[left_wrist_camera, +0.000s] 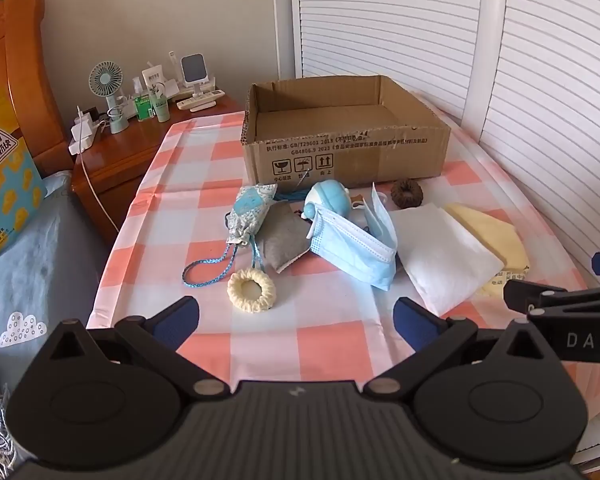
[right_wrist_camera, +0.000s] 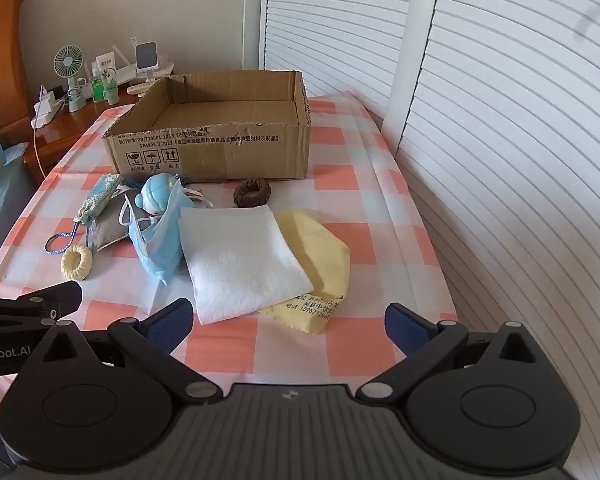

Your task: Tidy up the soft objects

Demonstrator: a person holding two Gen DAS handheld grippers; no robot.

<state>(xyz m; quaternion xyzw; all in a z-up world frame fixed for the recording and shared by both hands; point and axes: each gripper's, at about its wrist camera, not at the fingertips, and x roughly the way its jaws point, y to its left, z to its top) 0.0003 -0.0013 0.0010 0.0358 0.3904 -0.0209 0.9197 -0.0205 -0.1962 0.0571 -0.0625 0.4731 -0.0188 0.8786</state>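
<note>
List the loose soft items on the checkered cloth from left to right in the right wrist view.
Cream crocheted ring → light blue pleated face mask → white folded cloth → pale yellow cloth. The brown scrunchie and the patterned pouch pile overlap these in order.

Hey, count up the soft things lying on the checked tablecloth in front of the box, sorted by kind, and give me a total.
Scrunchies: 2, cream scrunchie and brown scrunchie
Folded cloths: 2, white cloth and yellow cloth
Face masks: 1, blue face mask
Drawstring pouches: 1, patterned pouch
Grey pads: 1, grey pad
Blue round toys: 1, blue toy
Total: 8
</note>
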